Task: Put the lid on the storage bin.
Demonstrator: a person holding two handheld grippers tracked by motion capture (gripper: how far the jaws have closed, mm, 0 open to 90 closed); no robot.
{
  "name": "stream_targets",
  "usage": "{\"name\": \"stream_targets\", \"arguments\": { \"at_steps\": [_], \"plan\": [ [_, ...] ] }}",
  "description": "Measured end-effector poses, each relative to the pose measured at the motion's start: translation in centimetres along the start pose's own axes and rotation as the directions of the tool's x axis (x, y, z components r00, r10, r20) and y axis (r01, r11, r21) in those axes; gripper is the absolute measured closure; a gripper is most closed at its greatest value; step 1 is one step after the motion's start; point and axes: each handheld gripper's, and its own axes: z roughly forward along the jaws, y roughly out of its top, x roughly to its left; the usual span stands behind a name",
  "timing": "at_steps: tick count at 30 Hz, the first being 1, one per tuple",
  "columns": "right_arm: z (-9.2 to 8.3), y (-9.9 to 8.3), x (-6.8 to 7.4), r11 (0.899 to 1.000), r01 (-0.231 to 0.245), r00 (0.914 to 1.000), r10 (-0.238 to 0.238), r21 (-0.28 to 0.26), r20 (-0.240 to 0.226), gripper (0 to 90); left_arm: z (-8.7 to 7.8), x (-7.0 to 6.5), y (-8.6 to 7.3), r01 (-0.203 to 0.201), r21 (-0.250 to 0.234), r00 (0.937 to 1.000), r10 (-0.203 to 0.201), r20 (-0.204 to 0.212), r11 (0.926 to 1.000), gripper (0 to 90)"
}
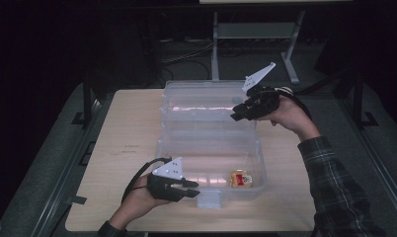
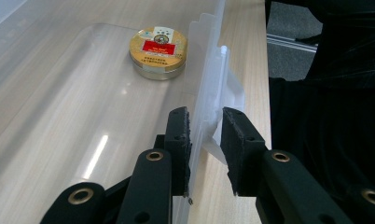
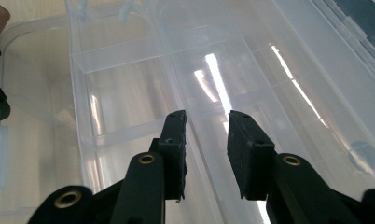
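Note:
A clear plastic box (image 1: 159, 148) stands on the table with its lid (image 1: 201, 101) swung back and open. A small round gold tin with a red label (image 1: 240, 178) (image 2: 158, 52) lies in the box's front right corner. My left gripper (image 1: 194, 188) (image 2: 206, 116) is at the box's front wall beside the latch (image 1: 209, 198) (image 2: 232, 93), its jaws closed on the wall and latch flap. My right gripper (image 1: 236, 114) (image 3: 207, 116) hovers at the lid's right end. A clear ridge of the lid (image 3: 195, 140) runs between its jaws, and the pads stand apart from it.
The pale wooden table (image 1: 127, 143) has bare room left and right of the box. A metal stand (image 1: 215, 44) rises behind the table over a dark floor. A plaid sleeve (image 1: 335, 187) reaches in along the right edge.

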Motion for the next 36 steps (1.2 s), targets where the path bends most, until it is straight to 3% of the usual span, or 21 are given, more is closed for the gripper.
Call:
{"name": "stream_targets", "arguments": {
  "at_steps": [3,5,9,14,19,26,36],
  "plan": [
    [-0.08,-0.06,-0.1,1.0,-0.015,0.9999,0.015,0.009,-0.007,67.7,0.0,0.0,0.0,0.001,0.0,1.0,-0.001,0.0,1.0,72.0],
    [-0.09,-0.03,-0.19,0.998,-0.053,0.9984,0.054,0.025,-0.018,68.9,0.0,0.0,0.0,0.001,0.0,1.0,-0.001,0.0,1.0,72.0],
    [0.13,-0.21,-0.18,0.997,-0.06,0.9978,0.061,0.047,-0.028,71.1,-0.01,0.02,0.0,-0.002,0.0,1.0,0.002,-0.002,1.0,72.0],
    [0.24,-0.36,-0.43,0.997,-0.07,0.9961,0.072,0.029,-0.052,74.4,-0.01,0.01,0.0,-0.002,0.0,1.0,0.002,-0.002,1.0,72.0],
    [0.3,-0.59,-0.5,0.998,-0.066,0.9966,0.067,0.015,-0.049,75.7,-0.02,0.02,0.01,-0.002,0.002,1.0,0.002,-0.001,1.0,72.0],
    [0.41,-0.64,-0.27,1.0,-0.017,0.9994,0.017,0.01,-0.03,79.1,-0.02,0.02,0.01,-0.002,0.002,1.0,0.002,-0.002,1.0,72.1],
    [0.37,-0.77,-0.49,1.0,0.015,0.9949,-0.016,-0.011,-0.1,86.3,-0.03,0.09,0.03,0.006,0.003,1.0,-0.006,-0.003,1.0,72.4]
  ]
}}
